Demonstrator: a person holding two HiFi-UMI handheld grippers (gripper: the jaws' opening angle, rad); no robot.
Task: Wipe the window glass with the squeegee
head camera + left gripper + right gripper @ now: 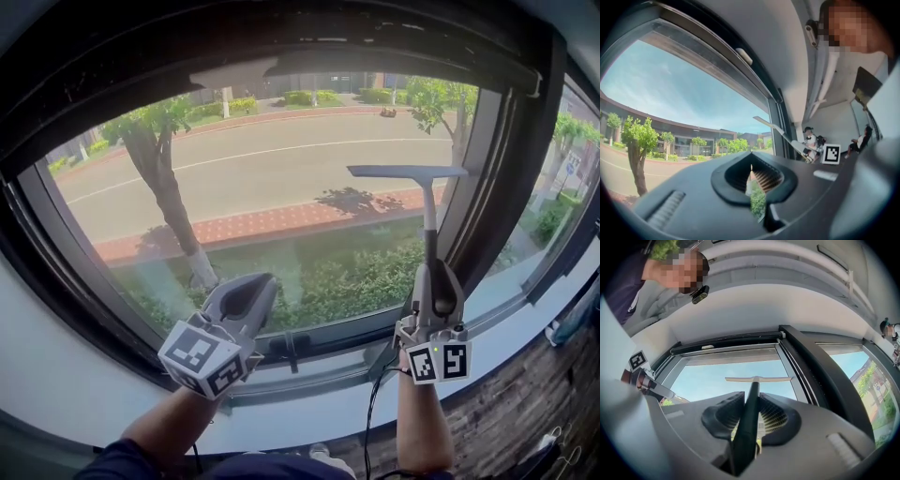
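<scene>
A squeegee (pixel 424 192) with a grey blade and a dark handle stands upright against the right part of the window glass (pixel 272 197). My right gripper (pixel 433 281) is shut on the handle's lower end; in the right gripper view the handle (pixel 749 420) runs up between the jaws to the blade (pixel 758 378). My left gripper (pixel 246 298) hovers near the lower middle of the glass, shut with nothing in it. In the left gripper view its jaws (pixel 752 180) meet with only a thin slit, and the squeegee (pixel 780 133) shows to the right.
A dark window frame (pixel 511 178) borders the pane on the right, with a second pane (pixel 562 187) beyond it. A white sill (pixel 309 412) runs below. A black cable (pixel 373 403) hangs by my right arm. A road, trees and hedges lie outside.
</scene>
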